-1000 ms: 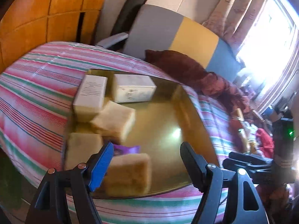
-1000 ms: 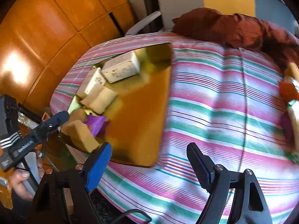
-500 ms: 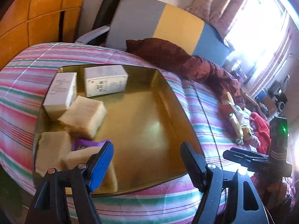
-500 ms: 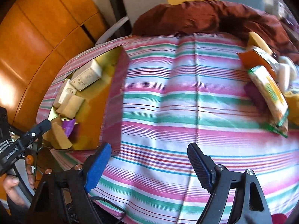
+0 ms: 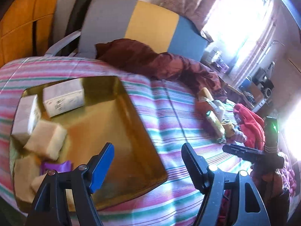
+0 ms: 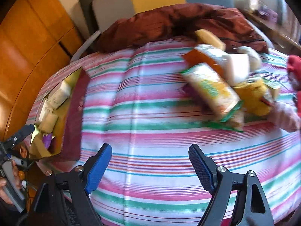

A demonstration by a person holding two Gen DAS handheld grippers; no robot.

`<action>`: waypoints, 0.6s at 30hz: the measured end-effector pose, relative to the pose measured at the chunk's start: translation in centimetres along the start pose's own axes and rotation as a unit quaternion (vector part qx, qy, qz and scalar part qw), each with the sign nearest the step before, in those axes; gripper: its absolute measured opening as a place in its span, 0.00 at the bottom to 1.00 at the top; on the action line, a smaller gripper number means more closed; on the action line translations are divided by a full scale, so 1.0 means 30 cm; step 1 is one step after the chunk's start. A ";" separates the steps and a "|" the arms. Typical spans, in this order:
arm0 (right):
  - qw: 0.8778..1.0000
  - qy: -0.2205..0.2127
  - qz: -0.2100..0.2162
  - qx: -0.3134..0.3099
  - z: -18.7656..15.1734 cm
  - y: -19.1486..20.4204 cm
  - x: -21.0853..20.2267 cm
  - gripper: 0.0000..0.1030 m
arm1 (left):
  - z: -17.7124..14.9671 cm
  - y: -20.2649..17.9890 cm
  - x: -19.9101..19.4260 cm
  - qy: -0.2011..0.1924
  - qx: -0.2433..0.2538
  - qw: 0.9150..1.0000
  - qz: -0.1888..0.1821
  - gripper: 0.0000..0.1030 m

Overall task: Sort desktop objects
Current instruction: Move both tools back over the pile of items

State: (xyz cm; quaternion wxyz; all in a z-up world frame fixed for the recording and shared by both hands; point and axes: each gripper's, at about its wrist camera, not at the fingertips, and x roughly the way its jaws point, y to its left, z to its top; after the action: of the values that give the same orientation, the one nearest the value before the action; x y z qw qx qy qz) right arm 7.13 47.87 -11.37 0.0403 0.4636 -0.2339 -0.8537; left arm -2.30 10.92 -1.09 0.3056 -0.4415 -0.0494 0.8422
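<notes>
A gold tray (image 5: 120,130) lies on the striped tablecloth (image 6: 146,113) at the left. It holds two white boxes (image 5: 62,98), several beige blocks (image 5: 47,141) and a purple wrapper (image 5: 56,166). My left gripper (image 5: 147,160) hovers open over the tray's right edge, nothing between its fingers. A pile of packets sits at the right of the cloth: a green-and-yellow packet (image 6: 212,88), an orange one (image 6: 201,58), a yellow block (image 6: 209,38) and white pieces (image 6: 239,67). My right gripper (image 6: 150,162) stands open above bare cloth, short of the pile.
A dark red garment (image 6: 178,22) lies along the table's far edge, in front of a grey, yellow and blue chair back (image 5: 143,26). Red cloth (image 5: 250,126) sits at the right. An orange wooden wall (image 6: 28,43) stands at the left. The tray (image 6: 72,113) rests near the table's left edge.
Both grippers have swung to the right. The tray has slid to the left in both views, and the pile of packets has come into the right wrist view. Neither gripper's opening looks different.
</notes>
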 end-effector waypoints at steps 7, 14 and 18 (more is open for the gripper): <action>0.998 -0.026 -0.055 0.011 0.043 -0.179 -0.060 0.77 | 0.046 -0.119 0.091 0.027 0.024 0.999 -0.035 0.72; 0.993 -0.050 -0.100 0.021 0.104 -0.354 -0.049 0.64 | 0.043 -0.241 0.186 0.069 0.048 0.995 -0.062 0.72; 0.993 -0.059 -0.099 0.033 0.137 -0.432 -0.024 0.64 | 0.026 -0.299 0.235 0.089 0.062 0.992 -0.069 0.72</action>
State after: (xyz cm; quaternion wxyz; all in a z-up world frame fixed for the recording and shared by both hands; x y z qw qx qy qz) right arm 6.13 61.07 -14.58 -0.0733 0.4340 -0.2171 -0.8713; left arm -1.65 22.26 -2.47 0.3928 -0.4905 0.0003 0.7778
